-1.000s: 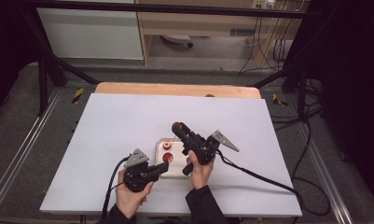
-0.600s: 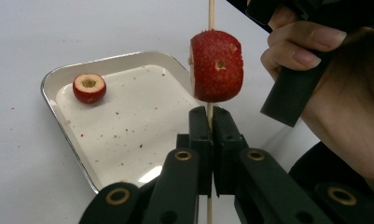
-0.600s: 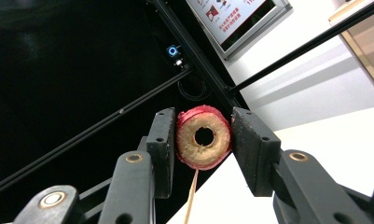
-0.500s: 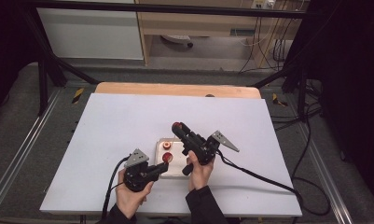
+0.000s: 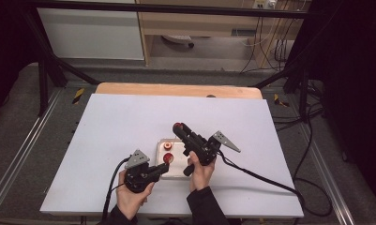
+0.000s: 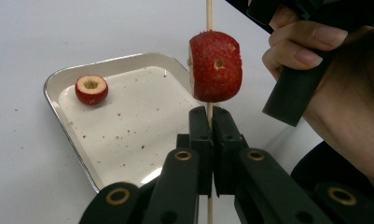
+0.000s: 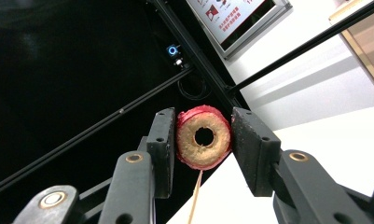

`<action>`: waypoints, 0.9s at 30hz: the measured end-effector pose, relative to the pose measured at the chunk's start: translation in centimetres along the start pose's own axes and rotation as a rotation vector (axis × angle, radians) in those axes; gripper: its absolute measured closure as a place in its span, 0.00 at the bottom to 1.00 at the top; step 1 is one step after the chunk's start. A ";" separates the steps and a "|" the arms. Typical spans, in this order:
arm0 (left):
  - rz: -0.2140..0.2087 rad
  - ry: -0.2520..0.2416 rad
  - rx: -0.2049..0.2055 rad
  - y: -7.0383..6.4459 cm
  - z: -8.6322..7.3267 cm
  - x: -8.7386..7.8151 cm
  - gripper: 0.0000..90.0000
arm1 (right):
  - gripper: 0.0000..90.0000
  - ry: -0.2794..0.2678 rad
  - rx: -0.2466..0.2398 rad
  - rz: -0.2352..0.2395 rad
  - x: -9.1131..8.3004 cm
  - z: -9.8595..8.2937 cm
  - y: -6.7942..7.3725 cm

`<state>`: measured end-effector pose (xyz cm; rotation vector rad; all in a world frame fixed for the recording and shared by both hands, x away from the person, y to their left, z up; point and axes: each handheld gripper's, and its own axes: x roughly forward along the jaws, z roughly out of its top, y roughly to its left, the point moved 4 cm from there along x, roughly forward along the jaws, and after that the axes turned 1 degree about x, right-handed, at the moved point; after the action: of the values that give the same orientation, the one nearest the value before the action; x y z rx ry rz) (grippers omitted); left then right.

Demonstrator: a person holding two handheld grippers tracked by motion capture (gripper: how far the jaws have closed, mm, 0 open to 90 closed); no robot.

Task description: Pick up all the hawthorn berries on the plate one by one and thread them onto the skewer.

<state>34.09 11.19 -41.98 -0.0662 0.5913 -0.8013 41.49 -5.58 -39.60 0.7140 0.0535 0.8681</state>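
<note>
While clamped tight on a thin wooden skewer [image 6: 209, 116], left tongs [image 6: 209, 128] carry a red cored fruit piece [image 6: 216, 66] threaded just above the jaws. Beyond, on the white counter [image 5: 106, 122], a small white square metal tray [image 6: 124, 135], with a second red fruit half [image 6: 91, 89] lying in its far corner. Right tongs [image 7: 204, 140], raised and tilted upward, pinch a red ring-shaped fruit slice [image 7: 204, 136] with a round hole through its pale centre, the skewer tip just below it. In the high view, both tongs [image 5: 163, 168] [image 5: 178, 127] close over the tray.
</note>
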 end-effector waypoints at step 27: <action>0.015 -0.038 -0.026 0.3 0.3 0.4 0.98 | 0.68 0.004 0.033 0.007 -0.2 -1.4 0.3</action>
<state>34.65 11.09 -41.95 -0.1002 0.5655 -0.7763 40.66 -4.82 -40.57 0.7434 0.0687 0.8767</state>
